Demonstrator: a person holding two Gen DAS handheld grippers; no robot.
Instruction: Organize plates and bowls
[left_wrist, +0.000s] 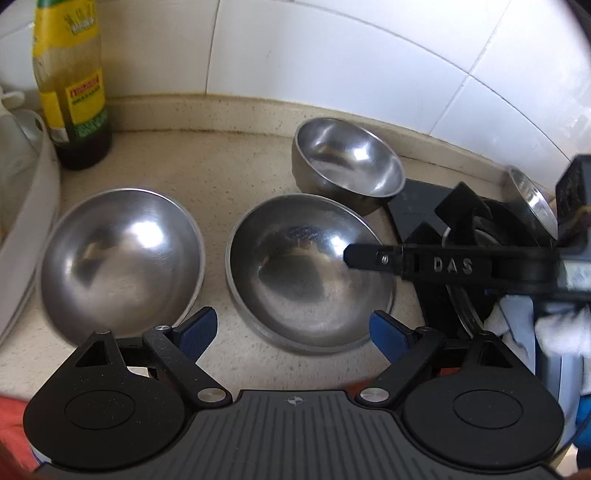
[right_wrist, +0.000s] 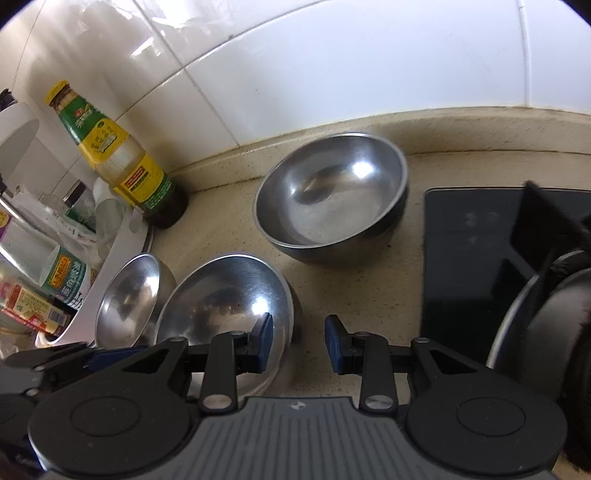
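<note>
Roughly, scene: three steel bowls on a beige counter by the tiled wall.
Left bowl: upright, near a white tub's rim, apart from its neighbour.
Middle bowl: wide, shallow, straight ahead of the left gripper; looks like the next pick.
Back bowl: smaller, deeper, behind the middle one, beside the black stove top.
Left gripper state: jaws spread wide, holding nothing, blue pads lined up with the middle bowl's near rim.
Right gripper: jaws parted, empty; left pad over the middle bowl's right rim, right pad outside it, probably to pinch the wall.
Oil bottle: against the wall, clear of the bowls.
Progress guess: no nesting yet.
</note>
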